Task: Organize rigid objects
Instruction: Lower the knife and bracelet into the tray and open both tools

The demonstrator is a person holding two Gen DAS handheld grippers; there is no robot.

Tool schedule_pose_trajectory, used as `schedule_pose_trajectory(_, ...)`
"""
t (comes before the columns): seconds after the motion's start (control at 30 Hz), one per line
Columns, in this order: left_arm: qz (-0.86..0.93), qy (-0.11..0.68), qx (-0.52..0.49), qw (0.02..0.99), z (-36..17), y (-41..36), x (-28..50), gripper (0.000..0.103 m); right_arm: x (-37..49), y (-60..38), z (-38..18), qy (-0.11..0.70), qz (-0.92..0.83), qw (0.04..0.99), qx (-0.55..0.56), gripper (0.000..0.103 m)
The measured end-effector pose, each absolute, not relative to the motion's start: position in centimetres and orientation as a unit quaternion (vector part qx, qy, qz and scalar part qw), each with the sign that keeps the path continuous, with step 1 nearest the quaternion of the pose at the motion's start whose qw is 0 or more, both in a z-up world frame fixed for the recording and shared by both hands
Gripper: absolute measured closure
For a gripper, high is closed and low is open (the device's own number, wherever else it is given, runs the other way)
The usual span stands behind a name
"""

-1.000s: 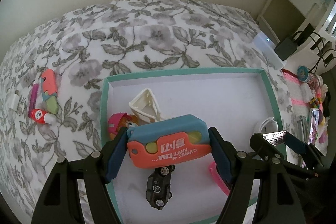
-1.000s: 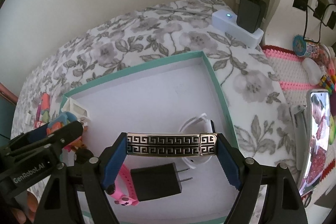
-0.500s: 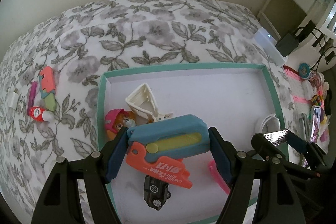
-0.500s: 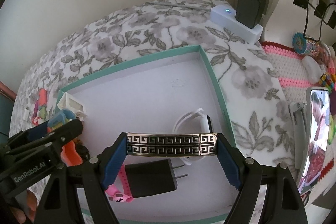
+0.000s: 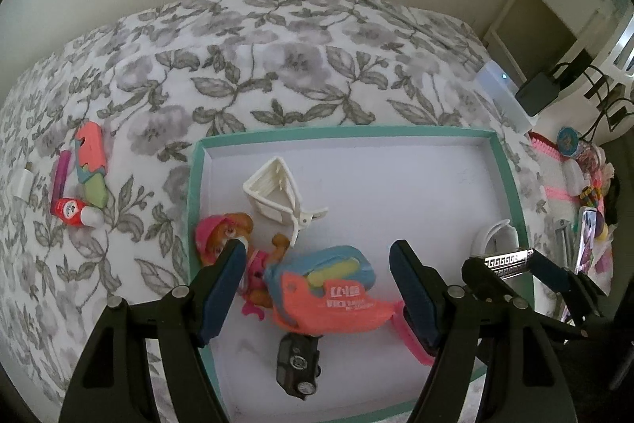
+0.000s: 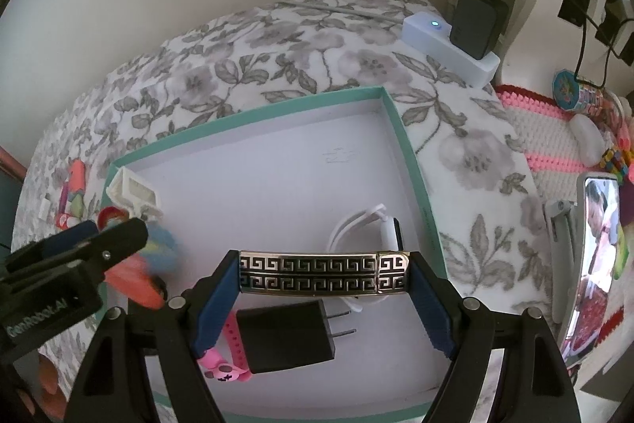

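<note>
A teal-rimmed white tray lies on the floral bedspread. My left gripper is open above it. The orange-and-blue carrot knife toy lies in the tray below the jaws, beside a puppy figure, a white clip and a black toy car. My right gripper is shut on a metal bar with a Greek-key pattern, held above the tray, over a black charger, a pink strap and a white watch.
On the bedspread left of the tray lie a popsicle toy, a purple pen and a red tube. A white power strip with a black adapter sits at the back right. A phone and trinkets lie at the right.
My left gripper has opened and let go of the carrot knife toy, which has dropped into the tray. My right gripper still holds the metal bar in about the same place.
</note>
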State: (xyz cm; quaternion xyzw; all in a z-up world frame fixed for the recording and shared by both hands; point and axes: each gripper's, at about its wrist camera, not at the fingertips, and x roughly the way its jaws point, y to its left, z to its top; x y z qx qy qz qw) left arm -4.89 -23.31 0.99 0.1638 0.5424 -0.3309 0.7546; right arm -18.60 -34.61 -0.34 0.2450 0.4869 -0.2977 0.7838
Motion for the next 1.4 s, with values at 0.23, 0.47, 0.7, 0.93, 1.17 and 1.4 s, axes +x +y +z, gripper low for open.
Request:
schedule_pose_trajectory(0.23,-0.326,0.539,0.156,0.761,1.7,-22.7,-4.3,0.027,-18.2,-34.3,-0.1,0.486,-0.291,0.788,0.240,0.019)
schedule_pose_trajectory(0.47,-0.316,0.535,0.145,0.770,2.4,-21.8,-3.2,0.027,-17.7,-33.7,0.3,0.479,-0.286,0.800,0.221,0.018)
schedule_pose_trajectory(0.7,-0.300,0.532,0.125,0.782,3.0,-20.4,-1.8,0.027,-17.3,-33.3,0.9,0.469,-0.288,0.808,0.211,0.014)
schedule_pose_trajectory(0.93,-0.269,0.538,0.116,0.790,3.0,-18.4,0.1,0.027,-17.2,-33.2,1.9,0.452,-0.291,0.815,0.219,0.014)
schedule_pose_trajectory(1.17,-0.236,0.535,0.110,0.803,3.2,-15.9,2.2,0.026,-16.4,-32.3,2.6,0.442,-0.287,0.823,0.211,0.013)
schedule_pose_trajectory(1.4,-0.212,0.535,0.106,0.811,2.9,-13.7,4.1,0.018,-15.6,-31.6,2.8,0.439,-0.285,0.829,0.196,0.009)
